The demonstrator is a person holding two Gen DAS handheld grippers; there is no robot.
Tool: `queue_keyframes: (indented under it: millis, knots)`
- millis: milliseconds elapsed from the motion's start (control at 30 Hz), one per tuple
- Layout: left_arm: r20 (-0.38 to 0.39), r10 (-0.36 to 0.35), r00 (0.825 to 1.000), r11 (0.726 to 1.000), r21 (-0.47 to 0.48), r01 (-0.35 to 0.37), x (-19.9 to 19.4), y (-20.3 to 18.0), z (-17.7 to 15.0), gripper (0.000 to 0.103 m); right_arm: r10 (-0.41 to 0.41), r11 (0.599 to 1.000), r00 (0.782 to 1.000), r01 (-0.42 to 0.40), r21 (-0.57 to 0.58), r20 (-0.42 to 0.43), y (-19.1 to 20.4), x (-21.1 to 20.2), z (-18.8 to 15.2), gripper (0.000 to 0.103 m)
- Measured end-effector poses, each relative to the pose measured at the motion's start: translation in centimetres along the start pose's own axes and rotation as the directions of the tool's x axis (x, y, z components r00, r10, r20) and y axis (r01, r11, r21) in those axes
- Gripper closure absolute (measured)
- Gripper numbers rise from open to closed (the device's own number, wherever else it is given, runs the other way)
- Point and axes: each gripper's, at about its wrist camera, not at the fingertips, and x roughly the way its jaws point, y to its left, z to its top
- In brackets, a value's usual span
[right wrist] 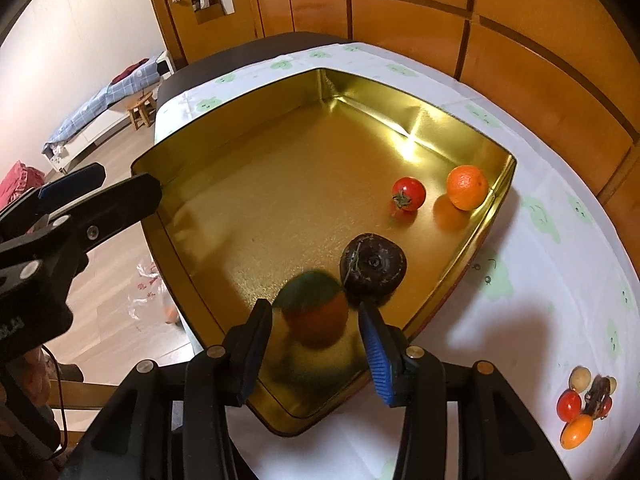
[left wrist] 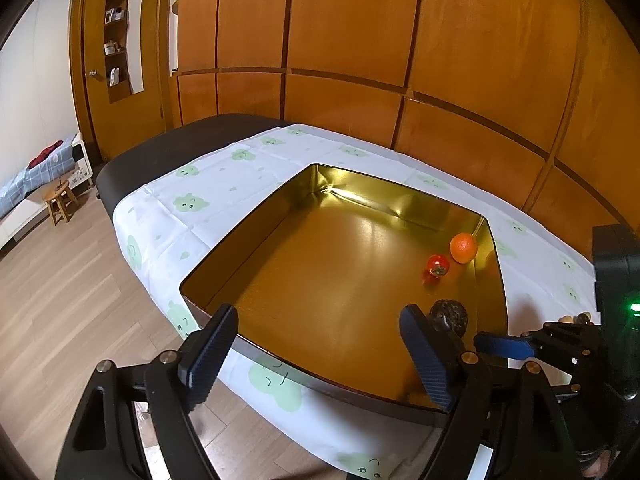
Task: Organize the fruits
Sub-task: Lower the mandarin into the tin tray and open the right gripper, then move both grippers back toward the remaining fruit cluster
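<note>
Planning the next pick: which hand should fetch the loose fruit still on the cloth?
Right, probably. The fruit pile lies beside the right gripper, whose pads look clear of the red-green fruit; the left gripper, open and empty, sits across the tin.

I am in a home, a bedroom by the look of it: a low bed [left wrist: 24, 184] with checked bedding, a small wooden stool [left wrist: 60, 200], a wooden door [left wrist: 120, 60], warm wood-panelled walls [left wrist: 400, 40] and plank flooring [left wrist: 60, 300].

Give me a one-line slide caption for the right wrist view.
Right gripper open over a blurred red-green fruit in the gold tin, beside a dark fruit.
</note>
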Motion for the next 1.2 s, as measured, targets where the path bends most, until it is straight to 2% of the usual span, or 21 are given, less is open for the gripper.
queue_keyframes:
  millis: [200, 333, 400, 533, 567, 667, 767, 833, 867, 933, 1200]
  knots:
    - [0.009, -0.005, 1.000, 1.000, 0.002, 0.005, -0.3, -0.2, 0.1, 0.019, -0.017, 0.999, 0.996, 0.013, 0.048, 0.090, -0.6, -2.4, -0.7, 0.057]
    - [0.016, -0.009, 1.000, 1.000, 0.009, 0.009, -0.6, -0.5, 0.1, 0.019, -0.086, 0.994, 0.984, 0.074, 0.081, 0.156, -1.2, -4.5, -1.3, 0.057]
    - [0.021, -0.015, 1.000, 1.000, 0.013, 0.014, -0.7, -0.7, 0.2, 0.019, -0.143, 0.987, 0.970, 0.126, 0.097, 0.195, -1.5, -5.6, -1.6, 0.057]
    - [0.035, -0.026, 0.999, 0.999, 0.030, 0.025, -1.3, -1.2, 0.3, 0.019, -0.250, 0.963, 0.922, 0.204, 0.178, 0.297, -2.6, -8.6, -2.8, 0.057]
    - [0.038, -0.029, 0.999, 0.999, 0.036, 0.027, -1.4, -1.5, 0.3, 0.019, -0.259, 0.958, 0.919, 0.207, 0.196, 0.297, -3.1, -9.0, -3.0, 0.057]
    - [0.042, -0.039, 0.998, 0.998, 0.052, 0.037, -1.8, -2.0, 0.3, 0.019, -0.223, 0.958, 0.939, 0.162, 0.236, 0.261, -4.9, -9.4, -3.9, 0.057]
    - [0.049, -0.045, 0.998, 0.996, 0.077, 0.041, -2.2, -2.7, 0.3, 0.019, -0.194, 0.954, 0.946, 0.120, 0.274, 0.261, -6.7, -9.9, -4.9, 0.055]
    - [0.048, -0.054, 0.997, 0.995, 0.091, 0.050, -2.3, -3.3, 0.2, 0.019, -0.196, 0.947, 0.948, 0.116, 0.299, 0.252, -8.1, -10.6, -5.7, 0.037]
    - [0.046, -0.061, 0.997, 0.993, 0.100, 0.056, -2.4, -3.6, 0.2, 0.019, -0.196, 0.945, 0.947, 0.113, 0.308, 0.254, -8.5, -10.9, -6.0, 0.035]
    - [0.044, -0.072, 0.996, 0.991, 0.117, 0.067, -2.6, -4.2, 0.2, 0.019, -0.219, 0.937, 0.942, 0.130, 0.324, 0.254, -9.8, -11.8, -6.7, 0.029]
    - [0.034, -0.115, 0.993, 0.978, 0.179, 0.107, -3.2, -6.6, -0.1, 0.018, -0.342, 0.881, 0.911, 0.226, 0.415, 0.230, -16.0, -16.0, -9.6, 0.029]
